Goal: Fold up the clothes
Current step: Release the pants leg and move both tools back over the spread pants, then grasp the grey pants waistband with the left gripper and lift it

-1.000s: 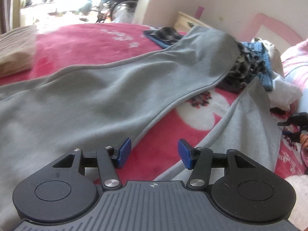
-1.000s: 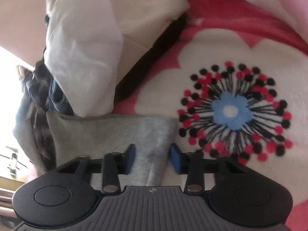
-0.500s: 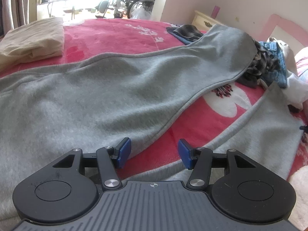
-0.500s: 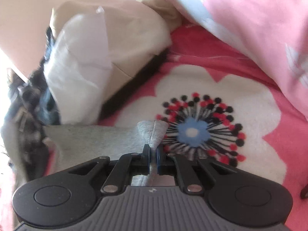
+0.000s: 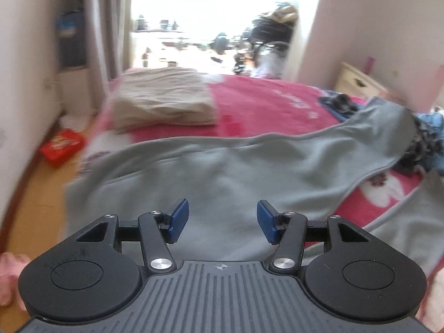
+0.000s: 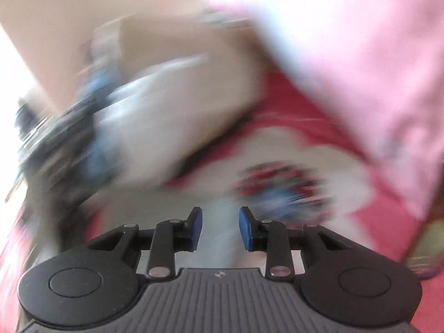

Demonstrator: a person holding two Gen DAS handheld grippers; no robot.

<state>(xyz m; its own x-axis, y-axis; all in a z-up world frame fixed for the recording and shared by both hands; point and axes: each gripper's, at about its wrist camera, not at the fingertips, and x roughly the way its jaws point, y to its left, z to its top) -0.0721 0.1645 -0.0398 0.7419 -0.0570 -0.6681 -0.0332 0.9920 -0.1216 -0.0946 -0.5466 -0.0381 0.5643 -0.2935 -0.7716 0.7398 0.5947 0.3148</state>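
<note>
Grey sweatpants (image 5: 236, 172) lie spread across the red flowered bed cover (image 5: 266, 105); one leg runs to the far right over a pile of clothes. My left gripper (image 5: 222, 219) is open and empty just above the grey fabric near the waist end. In the blurred right wrist view my right gripper (image 6: 220, 227) is open, its pads apart, with the pale grey end of the other leg (image 6: 219, 222) lying between and below them, not clamped.
A folded beige garment (image 5: 163, 102) lies at the bed's far left. A heap of dark and blue clothes (image 5: 424, 141) sits at the right. A red packet (image 5: 62, 147) lies on the wooden floor. A white cloth (image 6: 166, 127) and a pink pillow (image 6: 360, 55) are near my right gripper.
My left gripper swung left along the sweatpants toward the waist end and stayed open. My right gripper clamped the grey leg end half a second ago and has since opened; its view is moving fast.
</note>
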